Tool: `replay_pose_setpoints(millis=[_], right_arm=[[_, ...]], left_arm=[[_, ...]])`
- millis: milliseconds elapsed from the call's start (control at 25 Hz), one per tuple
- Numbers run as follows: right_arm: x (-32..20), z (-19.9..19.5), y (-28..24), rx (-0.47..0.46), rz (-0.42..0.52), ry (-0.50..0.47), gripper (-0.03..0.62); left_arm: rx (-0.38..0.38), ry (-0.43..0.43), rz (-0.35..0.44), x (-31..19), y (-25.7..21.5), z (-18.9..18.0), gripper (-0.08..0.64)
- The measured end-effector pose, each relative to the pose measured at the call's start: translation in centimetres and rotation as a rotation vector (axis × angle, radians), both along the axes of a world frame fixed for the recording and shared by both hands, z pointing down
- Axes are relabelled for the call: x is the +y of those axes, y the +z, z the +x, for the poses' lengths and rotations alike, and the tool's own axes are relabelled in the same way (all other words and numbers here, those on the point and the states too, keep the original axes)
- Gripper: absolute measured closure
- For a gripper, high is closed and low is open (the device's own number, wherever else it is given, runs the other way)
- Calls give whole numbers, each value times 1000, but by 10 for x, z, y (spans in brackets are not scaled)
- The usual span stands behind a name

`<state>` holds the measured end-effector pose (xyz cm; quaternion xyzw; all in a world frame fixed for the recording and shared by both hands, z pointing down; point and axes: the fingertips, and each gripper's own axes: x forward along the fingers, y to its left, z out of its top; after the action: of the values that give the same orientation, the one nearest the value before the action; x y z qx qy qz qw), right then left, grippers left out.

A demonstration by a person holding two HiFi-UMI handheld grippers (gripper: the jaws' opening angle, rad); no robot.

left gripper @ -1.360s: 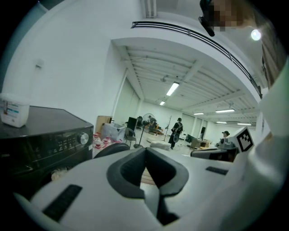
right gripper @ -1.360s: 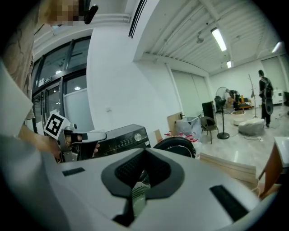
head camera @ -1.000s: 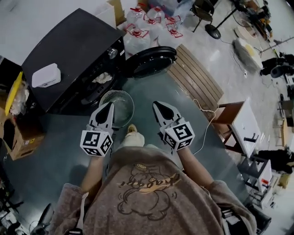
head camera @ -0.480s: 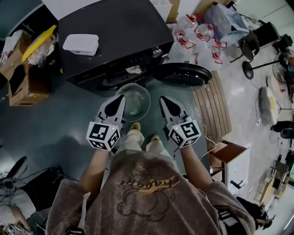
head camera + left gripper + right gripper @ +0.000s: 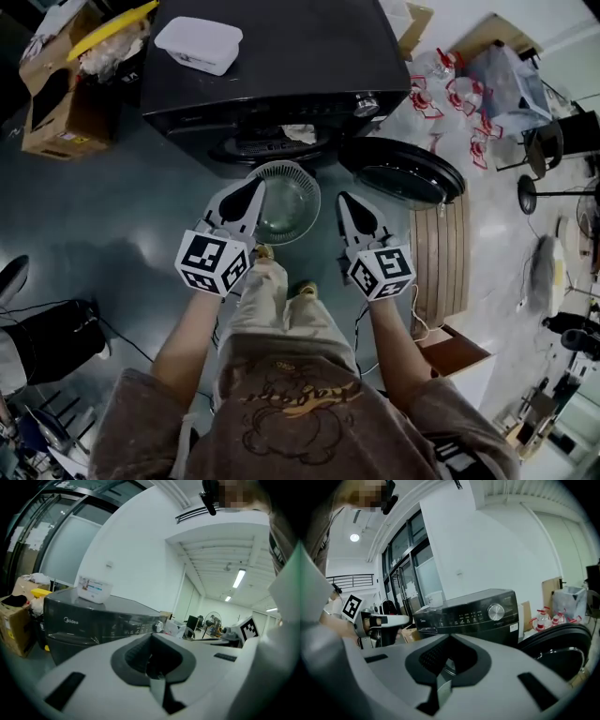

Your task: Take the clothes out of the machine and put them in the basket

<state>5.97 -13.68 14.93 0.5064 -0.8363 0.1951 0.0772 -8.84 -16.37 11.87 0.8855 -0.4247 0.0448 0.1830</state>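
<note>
Left hand-held gripper [image 5: 254, 185] closed, empty, near basket [image 5: 306, 191].

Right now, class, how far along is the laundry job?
Done: the machine door stands open and the basket sits on the floor before it. In hand: nothing; the left gripper and right gripper are both shut and empty, short of the drum. Left: everything; a pale garment lies in the drum, and the basket looks empty.
</note>
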Motion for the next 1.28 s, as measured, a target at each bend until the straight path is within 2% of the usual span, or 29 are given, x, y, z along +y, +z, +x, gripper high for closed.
replay_pose_setpoints(millis=[160, 320, 600, 800, 960, 1280], right_arm=[[-29, 1, 53, 16, 8, -11, 595], [-56, -2, 116, 31, 19, -26, 595], [-97, -4, 223, 2, 51, -44, 595], [-108, 0, 281, -6, 69, -74, 595], [-112, 3, 325, 21, 108, -74, 595], [-108, 13, 369, 66, 172, -108, 595]], left_arm=[[-22, -17, 29, -26, 53, -2, 555], [-5, -19, 57, -48, 112, -4, 555], [11, -7, 82, -84, 219, -3, 554], [-13, -10, 127, -96, 268, -2, 554], [-5, 0, 156, -103, 308, 3, 554], [1, 5, 194, -100, 341, 20, 554]])
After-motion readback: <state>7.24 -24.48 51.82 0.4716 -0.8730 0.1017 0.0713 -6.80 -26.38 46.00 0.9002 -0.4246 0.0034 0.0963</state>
